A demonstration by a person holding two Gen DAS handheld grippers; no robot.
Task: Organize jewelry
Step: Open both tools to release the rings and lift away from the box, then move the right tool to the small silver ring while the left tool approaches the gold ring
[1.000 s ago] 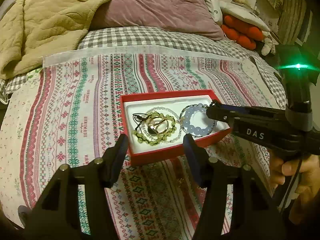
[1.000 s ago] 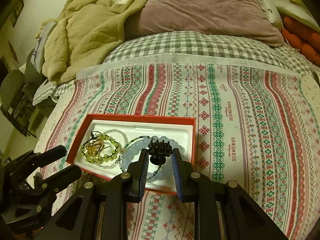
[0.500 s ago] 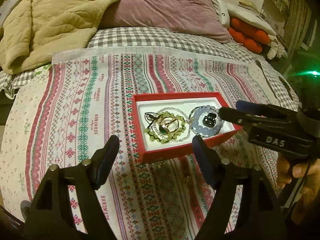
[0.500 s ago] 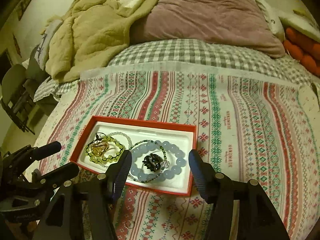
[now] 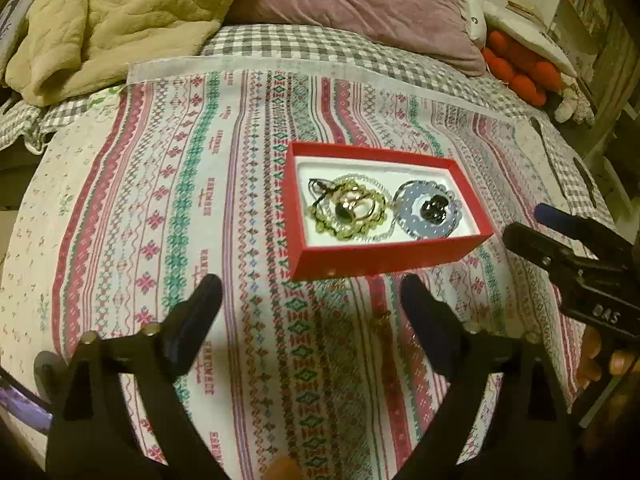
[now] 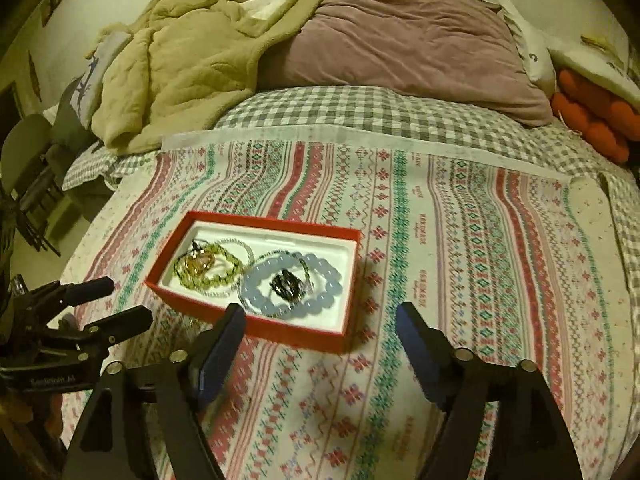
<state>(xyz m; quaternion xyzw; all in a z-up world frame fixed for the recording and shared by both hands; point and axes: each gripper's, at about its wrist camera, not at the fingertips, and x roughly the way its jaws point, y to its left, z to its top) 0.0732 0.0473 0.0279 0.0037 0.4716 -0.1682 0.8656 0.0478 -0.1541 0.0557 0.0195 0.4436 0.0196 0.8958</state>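
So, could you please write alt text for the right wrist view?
A red box of jewelry sits on a striped patterned cloth on a bed, holding a green bead bracelet and a pale blue bead bracelet around a small dark piece. The right gripper is open and empty in front.
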